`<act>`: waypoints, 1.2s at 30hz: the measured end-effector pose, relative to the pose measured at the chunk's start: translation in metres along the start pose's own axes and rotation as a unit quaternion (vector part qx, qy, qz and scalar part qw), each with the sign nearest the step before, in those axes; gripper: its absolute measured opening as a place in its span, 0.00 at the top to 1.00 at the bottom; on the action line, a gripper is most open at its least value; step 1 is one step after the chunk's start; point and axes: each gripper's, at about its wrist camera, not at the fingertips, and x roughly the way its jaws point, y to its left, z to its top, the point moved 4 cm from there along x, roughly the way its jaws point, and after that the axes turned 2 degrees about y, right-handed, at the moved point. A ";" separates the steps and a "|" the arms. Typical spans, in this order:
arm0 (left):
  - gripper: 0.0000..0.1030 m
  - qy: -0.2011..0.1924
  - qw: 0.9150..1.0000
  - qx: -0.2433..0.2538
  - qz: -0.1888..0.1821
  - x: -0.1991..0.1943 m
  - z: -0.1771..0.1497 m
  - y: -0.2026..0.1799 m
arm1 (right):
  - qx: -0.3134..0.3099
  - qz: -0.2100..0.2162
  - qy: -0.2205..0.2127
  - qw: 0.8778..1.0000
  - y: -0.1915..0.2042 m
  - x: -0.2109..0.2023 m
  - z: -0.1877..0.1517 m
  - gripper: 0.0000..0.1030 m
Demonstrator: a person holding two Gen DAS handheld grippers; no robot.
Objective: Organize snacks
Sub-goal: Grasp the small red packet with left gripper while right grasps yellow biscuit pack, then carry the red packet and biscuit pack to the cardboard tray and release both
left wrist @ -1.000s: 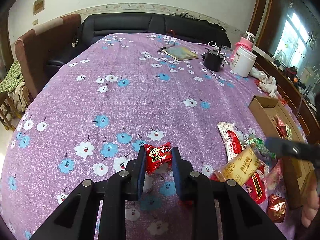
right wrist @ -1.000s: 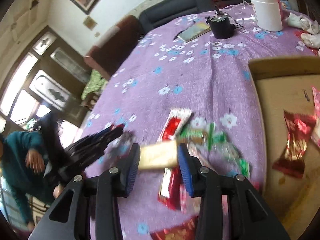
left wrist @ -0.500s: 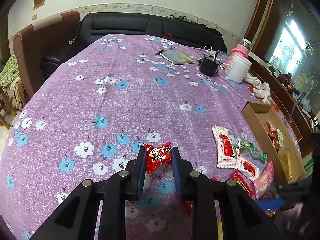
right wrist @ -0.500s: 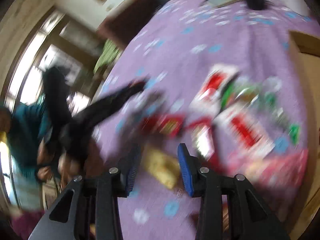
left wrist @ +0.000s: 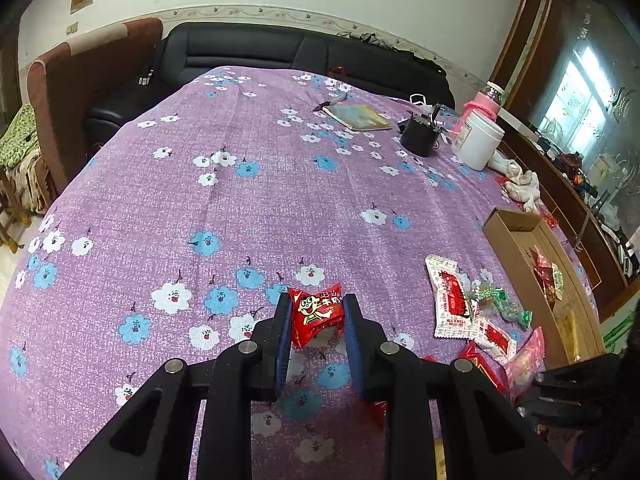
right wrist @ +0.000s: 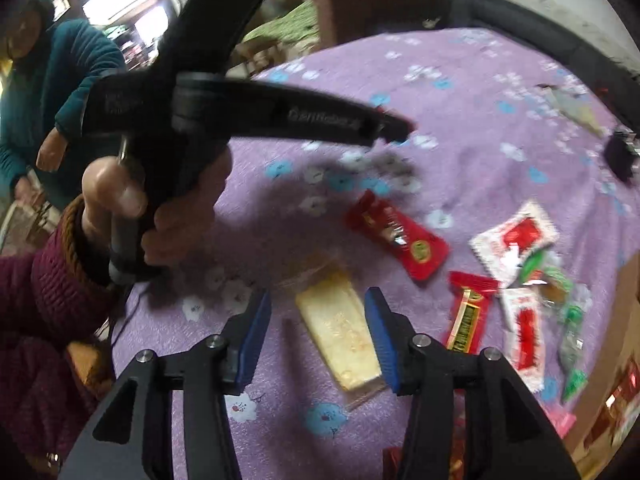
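Purple cloth printed with white and blue flowers covers the bench (left wrist: 248, 208), with a black sofa (left wrist: 280, 52) behind it. The left gripper (left wrist: 316, 320) has its jaws closed on a small red candy packet (left wrist: 317, 314) bearing a cartoon face and Chinese characters, held above the cloth. The right gripper (right wrist: 318, 334) has its jaws spread wide around a yellow wafer packet (right wrist: 342, 340) lying flat on the cloth, with only the right pad beside its edge. Nearby lies a white-and-red sachet (left wrist: 450, 298) printed "ALL'S WELL". An open cardboard box (left wrist: 516, 224) holding a few snacks sits at the right edge of the bench.
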 end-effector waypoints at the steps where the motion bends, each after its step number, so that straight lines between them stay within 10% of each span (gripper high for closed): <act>1: 0.76 0.001 1.000 0.000 0.000 0.000 0.000 0.000 | -0.008 -0.001 0.006 1.000 -0.001 0.002 0.000 0.52; 10: 0.76 0.001 1.000 0.003 -0.003 0.000 0.000 -0.002 | -0.042 -0.043 0.015 0.998 0.006 0.014 -0.011 0.49; 14: 0.76 0.001 1.000 0.001 -0.003 0.000 0.000 -0.001 | -0.027 -0.051 0.004 0.998 0.002 0.012 -0.010 0.68; 20: 0.76 -0.003 1.000 -0.002 0.002 -0.001 0.001 0.000 | 0.047 -0.065 -0.100 0.992 -0.013 -0.027 0.007 0.68; 25: 0.76 -0.020 1.000 0.003 0.024 -0.003 0.001 0.000 | 0.192 -0.098 -0.204 0.955 -0.065 -0.053 0.016 0.68; 36: 0.76 -0.055 0.996 0.027 0.061 -0.012 0.004 -0.007 | 0.221 -0.056 -0.226 0.947 -0.071 -0.042 0.007 0.68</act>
